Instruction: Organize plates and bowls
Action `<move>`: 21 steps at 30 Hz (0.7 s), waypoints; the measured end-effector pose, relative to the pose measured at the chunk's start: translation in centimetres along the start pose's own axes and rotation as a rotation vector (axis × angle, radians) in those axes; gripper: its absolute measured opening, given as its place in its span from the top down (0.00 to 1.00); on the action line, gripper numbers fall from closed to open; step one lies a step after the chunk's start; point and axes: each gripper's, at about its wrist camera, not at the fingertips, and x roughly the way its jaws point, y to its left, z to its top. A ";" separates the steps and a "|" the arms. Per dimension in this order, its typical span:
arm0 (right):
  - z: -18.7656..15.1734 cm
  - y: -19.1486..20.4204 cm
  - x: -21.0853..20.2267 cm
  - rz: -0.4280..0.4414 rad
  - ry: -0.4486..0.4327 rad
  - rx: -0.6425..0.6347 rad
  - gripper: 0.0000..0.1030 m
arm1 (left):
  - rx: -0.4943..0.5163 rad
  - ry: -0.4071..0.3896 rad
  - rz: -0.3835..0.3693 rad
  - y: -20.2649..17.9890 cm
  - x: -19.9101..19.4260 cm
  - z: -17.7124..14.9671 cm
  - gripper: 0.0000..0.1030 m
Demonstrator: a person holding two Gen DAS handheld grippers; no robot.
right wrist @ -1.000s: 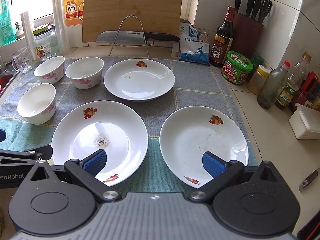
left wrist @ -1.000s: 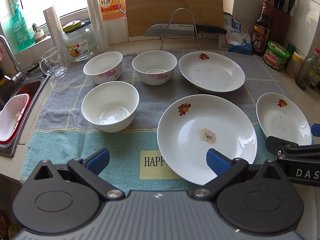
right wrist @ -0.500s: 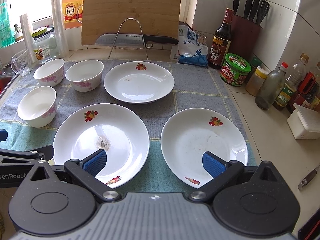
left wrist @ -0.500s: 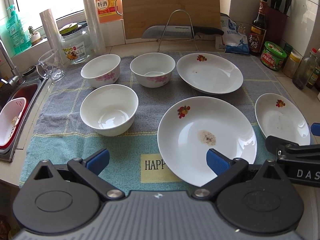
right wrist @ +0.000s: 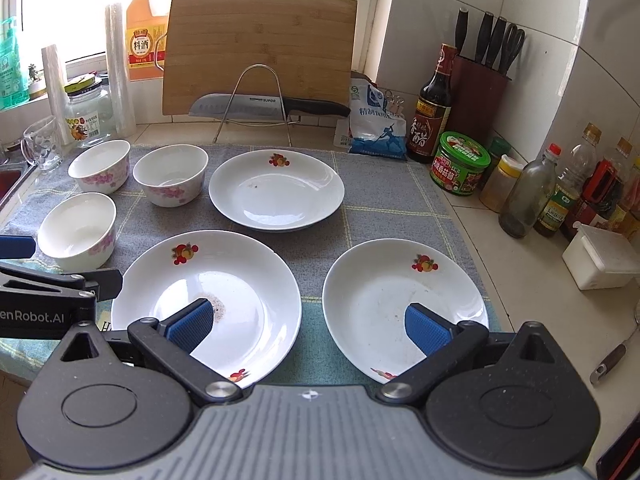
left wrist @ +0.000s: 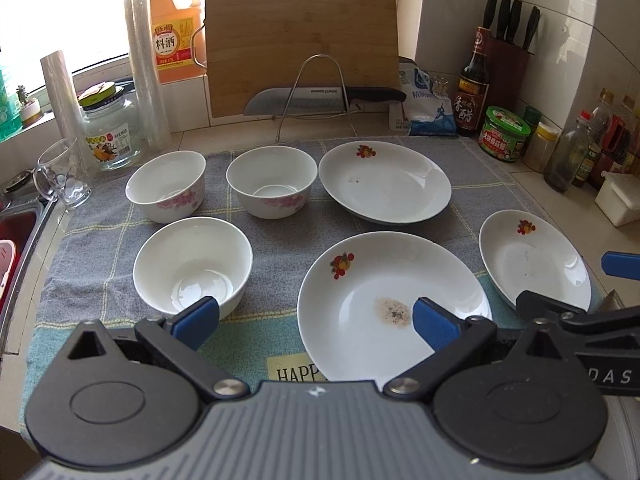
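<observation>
Three white bowls and three white fruit-print plates lie on a grey-blue towel (left wrist: 280,224). The near bowl (left wrist: 192,266) sits front left; two flowered bowls (left wrist: 166,190) (left wrist: 272,186) stand behind it. A stained plate (left wrist: 394,304) is front centre, another plate (left wrist: 384,186) behind it, a third plate (right wrist: 404,304) front right. My left gripper (left wrist: 316,322) is open, hovering between the near bowl and the stained plate. My right gripper (right wrist: 308,326) is open above the gap between the two front plates. Neither holds anything.
A cutting board (right wrist: 260,50), a knife on a wire rack (right wrist: 264,106), bottles, jars and a knife block (right wrist: 488,80) line the back and right. A glass mug (left wrist: 62,174) and a jar (left wrist: 110,128) stand at the left by the sink (left wrist: 16,224). A white box (right wrist: 600,256) sits right.
Both grippers have tilted up and edged forward a little, so more of the back wall shows. Both stay open, and no dish has moved.
</observation>
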 end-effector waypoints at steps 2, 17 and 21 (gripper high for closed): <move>-0.2 0.1 -0.3 -0.024 -0.019 -0.009 0.00 | 0.023 -0.003 -0.028 0.2 0.1 0.2 0.01; -3.5 -2.4 -0.9 -0.122 -0.078 -0.006 0.00 | 0.142 -0.049 -0.157 -0.9 1.2 1.4 0.01; -4.8 -3.8 0.3 -0.126 -0.054 0.009 0.00 | 0.182 -0.082 -0.213 -1.9 1.6 1.7 0.01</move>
